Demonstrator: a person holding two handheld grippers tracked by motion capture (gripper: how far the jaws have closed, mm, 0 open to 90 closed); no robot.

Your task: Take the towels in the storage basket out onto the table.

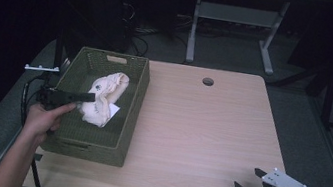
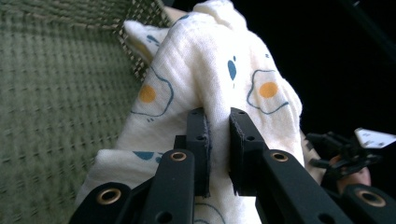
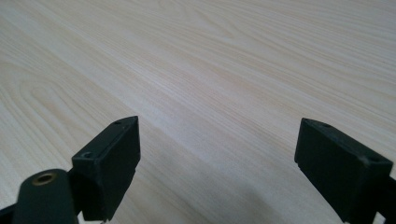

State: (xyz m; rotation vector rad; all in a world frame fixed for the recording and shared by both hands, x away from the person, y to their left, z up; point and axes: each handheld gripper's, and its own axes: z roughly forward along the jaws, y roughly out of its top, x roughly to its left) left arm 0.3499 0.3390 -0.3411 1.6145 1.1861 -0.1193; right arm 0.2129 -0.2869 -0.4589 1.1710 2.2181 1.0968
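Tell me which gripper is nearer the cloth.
Left. The left gripper is shut on the cloth in the basket; the right gripper sits open, far off at the table's near right corner.

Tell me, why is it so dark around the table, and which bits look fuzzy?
High view: light falls on the table alone, so the room behind goes black. Left gripper view: the cloth is bright and fairly sharp, the basket wall soft. Right gripper view: the near fingers are blurred; the wood grain farther off is clear.
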